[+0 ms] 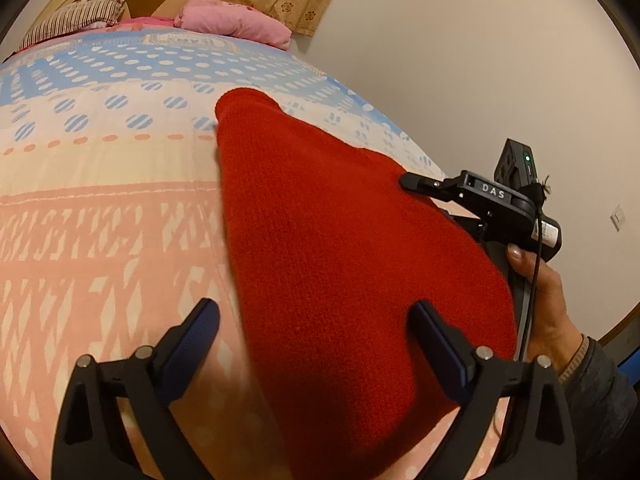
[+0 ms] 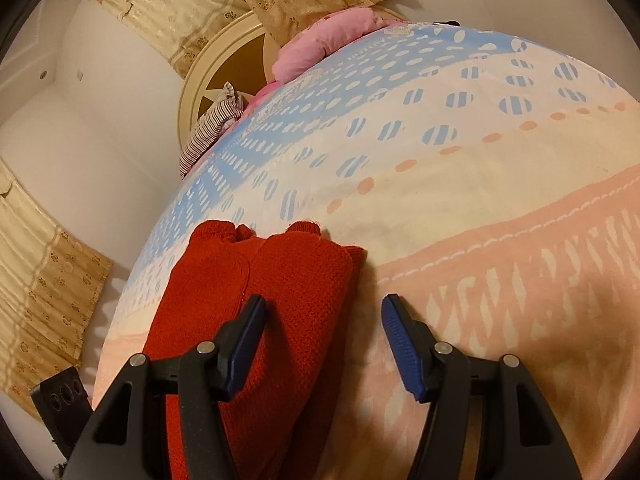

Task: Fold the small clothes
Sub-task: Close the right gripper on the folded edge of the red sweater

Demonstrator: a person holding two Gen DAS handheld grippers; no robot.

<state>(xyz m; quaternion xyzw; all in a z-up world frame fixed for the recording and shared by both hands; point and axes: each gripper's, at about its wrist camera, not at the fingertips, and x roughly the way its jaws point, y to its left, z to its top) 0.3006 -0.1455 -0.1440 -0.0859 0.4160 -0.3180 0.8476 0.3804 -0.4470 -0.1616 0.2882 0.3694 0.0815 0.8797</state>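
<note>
A red knitted garment [image 1: 340, 240] lies folded into a long shape on the bed. My left gripper [image 1: 316, 324] is open just above its near end, with the right finger [image 1: 436, 344] over the cloth and the left finger [image 1: 192, 340] over the bedspread. In the right wrist view the same red garment [image 2: 288, 280] lies at the lower left, with its cuffs pointing away. My right gripper [image 2: 324, 332] is open at the garment's right edge; its left finger [image 2: 244, 340] is over the cloth. The right gripper also shows in the left wrist view [image 1: 448, 192], at the garment's far side.
The bedspread [image 1: 100, 200] is pink, cream and blue with dots. A pink pillow [image 1: 236, 24] and a striped pillow [image 1: 76, 16] lie at the headboard. A white wall [image 1: 460, 60] runs along the bed's right side. Patterned curtains [image 2: 48, 280] hang at the left.
</note>
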